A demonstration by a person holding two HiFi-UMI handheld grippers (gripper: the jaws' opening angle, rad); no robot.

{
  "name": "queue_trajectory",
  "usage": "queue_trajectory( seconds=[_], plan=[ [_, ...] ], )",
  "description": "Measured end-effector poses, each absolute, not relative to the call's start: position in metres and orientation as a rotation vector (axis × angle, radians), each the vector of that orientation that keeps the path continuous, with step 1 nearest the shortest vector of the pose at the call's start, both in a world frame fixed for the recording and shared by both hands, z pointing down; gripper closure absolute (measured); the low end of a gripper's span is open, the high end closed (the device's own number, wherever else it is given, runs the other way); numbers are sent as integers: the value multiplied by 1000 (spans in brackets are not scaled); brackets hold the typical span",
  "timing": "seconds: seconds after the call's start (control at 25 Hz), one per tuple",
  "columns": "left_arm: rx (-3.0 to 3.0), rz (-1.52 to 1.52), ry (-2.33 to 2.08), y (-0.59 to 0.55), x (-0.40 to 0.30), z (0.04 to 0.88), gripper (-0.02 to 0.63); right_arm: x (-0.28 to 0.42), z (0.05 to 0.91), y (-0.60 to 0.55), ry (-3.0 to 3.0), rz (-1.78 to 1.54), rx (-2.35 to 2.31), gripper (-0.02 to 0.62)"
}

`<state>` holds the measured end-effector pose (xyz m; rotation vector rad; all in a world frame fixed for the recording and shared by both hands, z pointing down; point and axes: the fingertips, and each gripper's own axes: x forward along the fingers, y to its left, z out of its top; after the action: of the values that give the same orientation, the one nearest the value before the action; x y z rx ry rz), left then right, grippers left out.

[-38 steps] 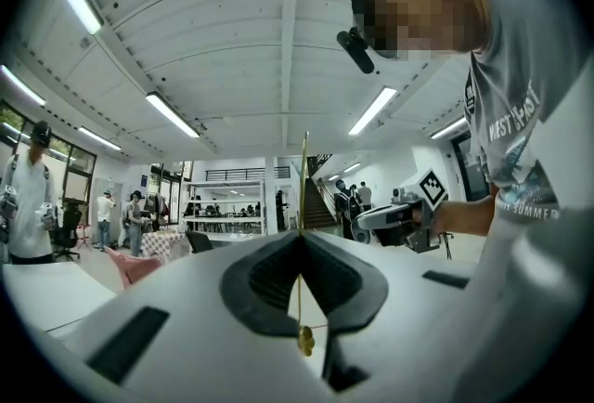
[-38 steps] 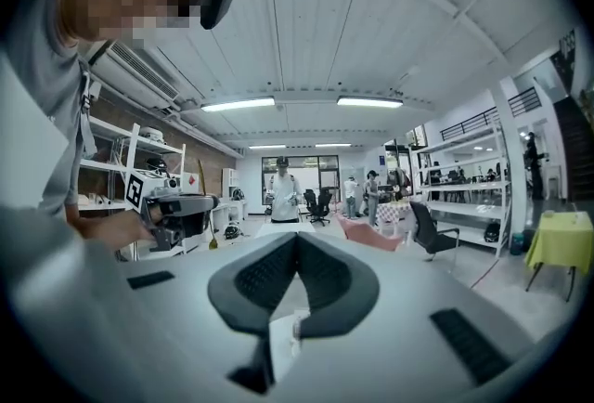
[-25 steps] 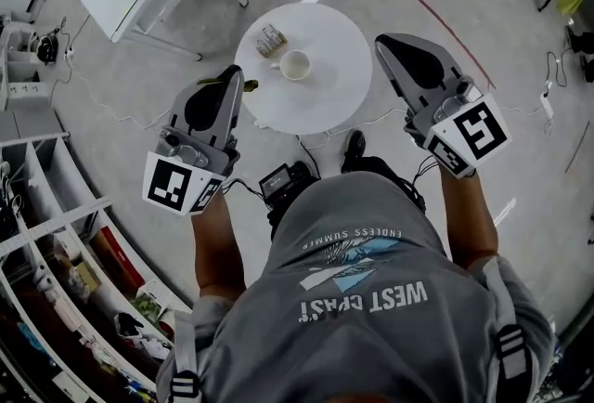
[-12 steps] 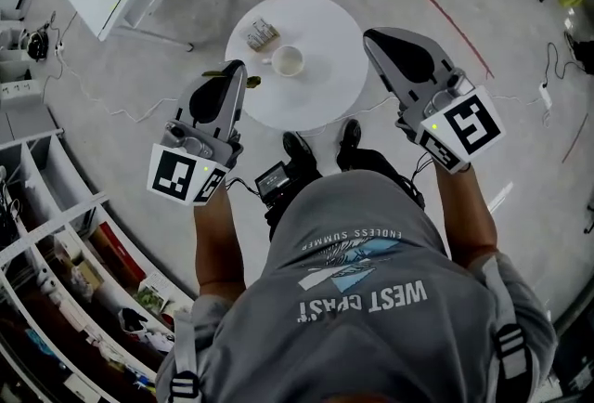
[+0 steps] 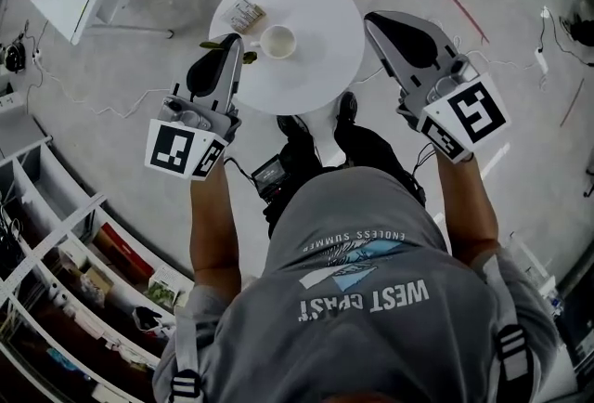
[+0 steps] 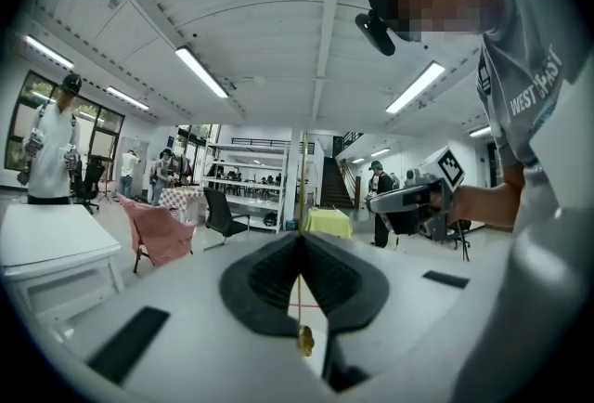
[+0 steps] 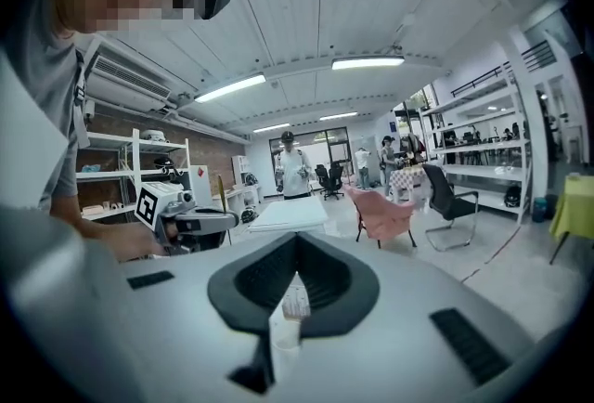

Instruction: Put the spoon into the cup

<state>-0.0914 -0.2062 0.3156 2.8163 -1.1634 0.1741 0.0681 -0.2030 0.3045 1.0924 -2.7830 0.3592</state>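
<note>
The spoon [image 6: 304, 338] sits pinched crosswise in the closed left tool [image 5: 231, 43], near the cup [image 5: 277, 42] on the round tabletop [image 5: 320, 67], seemingly poised for lowering in, while the right tool [image 5: 373, 20], closed on nothing, keeps clear.

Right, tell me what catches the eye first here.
The round white table sits top centre in the head view, with a white cup on it. The left gripper is shut on a thin gold spoon just left of the cup. The right gripper hangs shut and empty by the table's right edge.
</note>
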Motion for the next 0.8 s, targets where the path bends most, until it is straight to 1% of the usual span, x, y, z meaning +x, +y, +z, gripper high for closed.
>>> queue_trajectory(
  seconds=[0.8],
  plan=[
    [2661, 146, -1192, -235, -111, 422, 606, 41, 357, -203, -2691, 497, 1035, 594]
  ],
)
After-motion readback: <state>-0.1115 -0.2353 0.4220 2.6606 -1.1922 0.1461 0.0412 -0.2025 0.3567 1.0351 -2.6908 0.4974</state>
